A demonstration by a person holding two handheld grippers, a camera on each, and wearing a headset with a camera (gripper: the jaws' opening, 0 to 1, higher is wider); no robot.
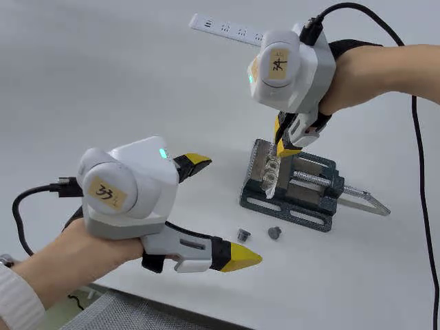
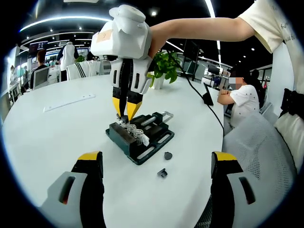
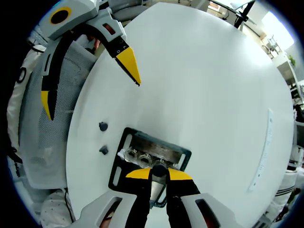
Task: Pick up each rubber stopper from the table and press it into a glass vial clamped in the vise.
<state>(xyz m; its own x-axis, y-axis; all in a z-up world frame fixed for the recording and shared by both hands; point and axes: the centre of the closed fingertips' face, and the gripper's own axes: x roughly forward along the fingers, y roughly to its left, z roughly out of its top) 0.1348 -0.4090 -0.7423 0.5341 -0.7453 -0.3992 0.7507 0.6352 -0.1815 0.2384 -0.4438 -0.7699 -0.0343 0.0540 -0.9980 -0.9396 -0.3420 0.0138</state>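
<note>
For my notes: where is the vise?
Head view: the vise stands right of centre on the table, under the right gripper; one loose stopper and another lie on its near side.

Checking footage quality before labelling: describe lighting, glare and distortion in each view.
Head view: soft, even light, faint shadows beneath the vise, everything sharp. Left gripper view: strong fisheye curving the table; ceiling strip lights glare over a dim room. Right gripper view: blown-out brightness at upper right; the stopper in the right gripper sits shadowed.

Light: bright, even, from ceiling strips (image 2: 61, 20) overhead.
Shadows: soft, faint, beside the vise (image 1: 313, 196) on the worktop (image 1: 103, 75).
Glare: white worktop nearly washed out.
Distortion: gripper views bend strongly at edges.
</note>
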